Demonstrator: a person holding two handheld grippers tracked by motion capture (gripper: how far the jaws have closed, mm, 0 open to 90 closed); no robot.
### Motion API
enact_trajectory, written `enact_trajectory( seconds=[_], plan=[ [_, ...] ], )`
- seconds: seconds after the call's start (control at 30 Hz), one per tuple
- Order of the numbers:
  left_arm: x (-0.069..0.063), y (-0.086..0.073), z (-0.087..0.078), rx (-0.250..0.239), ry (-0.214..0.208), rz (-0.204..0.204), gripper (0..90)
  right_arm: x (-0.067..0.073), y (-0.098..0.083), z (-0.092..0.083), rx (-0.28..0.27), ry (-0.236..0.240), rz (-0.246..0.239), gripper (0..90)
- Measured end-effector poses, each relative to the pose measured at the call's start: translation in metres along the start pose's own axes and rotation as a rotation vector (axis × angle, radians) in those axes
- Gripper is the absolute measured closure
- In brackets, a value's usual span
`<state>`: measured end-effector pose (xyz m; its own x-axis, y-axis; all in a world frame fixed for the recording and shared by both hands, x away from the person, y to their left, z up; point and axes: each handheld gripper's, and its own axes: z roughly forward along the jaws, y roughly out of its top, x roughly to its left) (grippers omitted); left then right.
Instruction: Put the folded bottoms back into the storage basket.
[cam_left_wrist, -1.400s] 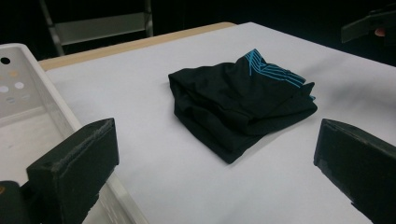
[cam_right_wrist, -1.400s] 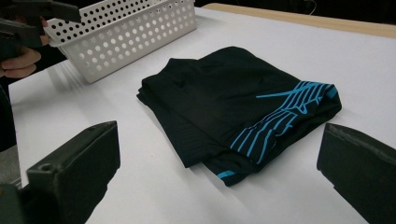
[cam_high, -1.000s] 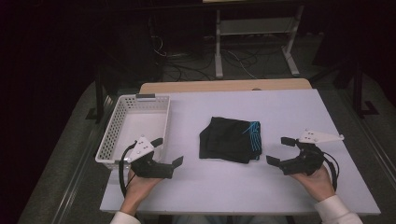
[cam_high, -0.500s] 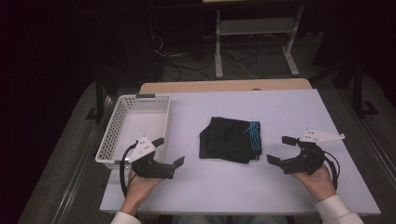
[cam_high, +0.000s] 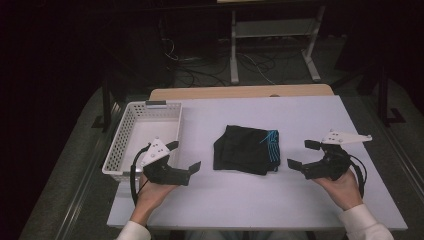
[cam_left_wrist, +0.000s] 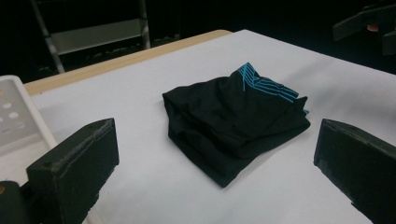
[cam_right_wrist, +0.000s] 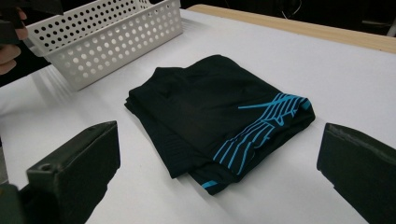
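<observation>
Here, a folded black garment (cam_high: 246, 150) with blue stripes lies flat near the middle of the white table (cam_high: 300, 205). The left gripper (cam_high: 184, 161) rests near the table's front left corner, jaws spread wide and holding nothing, just beside the white perforated basket (cam_high: 125, 135) that sits along the left edge. The right gripper (cam_high: 302, 154) sits toward the right edge, jaws likewise wide apart and empty, pointing at the garment without touching it.

Black folded cloth (cam_high: 246, 149) with turquoise stripes — white perforated basket (cam_high: 131, 135) — pale table (cam_high: 300, 200), black gripper jaws.
</observation>
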<state>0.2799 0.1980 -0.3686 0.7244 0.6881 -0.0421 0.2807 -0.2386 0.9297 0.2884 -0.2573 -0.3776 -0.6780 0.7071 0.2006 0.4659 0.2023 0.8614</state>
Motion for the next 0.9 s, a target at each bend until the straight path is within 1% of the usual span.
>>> enact_trajectory(
  seconds=[0.1, 0.17, 0.4, 0.53, 0.57, 0.77, 0.9],
  plan=[
    [0.000, 0.003, 0.001, 0.003, -0.004, 0.004, 0.0, -0.001, 0.002, 0.000, -0.004, 0.000, 0.002, 0.0],
    [0.001, 0.008, 0.003, 0.008, -0.007, 0.014, 0.0, -0.002, 0.005, 0.001, -0.004, 0.005, 0.009, 0.0],
    [0.004, 0.015, 0.005, 0.014, -0.013, 0.020, 0.0, -0.002, 0.008, 0.004, 0.002, 0.006, 0.010, 0.0],
    [0.007, 0.019, 0.007, 0.013, -0.019, 0.017, 0.0, -0.003, 0.009, 0.007, 0.012, 0.006, 0.016, 0.0],
    [0.009, 0.021, 0.008, 0.010, -0.019, 0.010, 0.0, -0.004, 0.011, 0.008, 0.017, 0.008, 0.020, 0.0],
    [0.013, 0.026, 0.011, 0.015, -0.017, 0.009, 0.0, -0.004, 0.016, 0.012, 0.021, 0.009, 0.020, 0.0],
    [0.015, 0.033, 0.015, 0.016, -0.026, 0.013, 0.0, -0.005, 0.018, 0.016, 0.022, 0.009, 0.026, 0.0]
  ],
)
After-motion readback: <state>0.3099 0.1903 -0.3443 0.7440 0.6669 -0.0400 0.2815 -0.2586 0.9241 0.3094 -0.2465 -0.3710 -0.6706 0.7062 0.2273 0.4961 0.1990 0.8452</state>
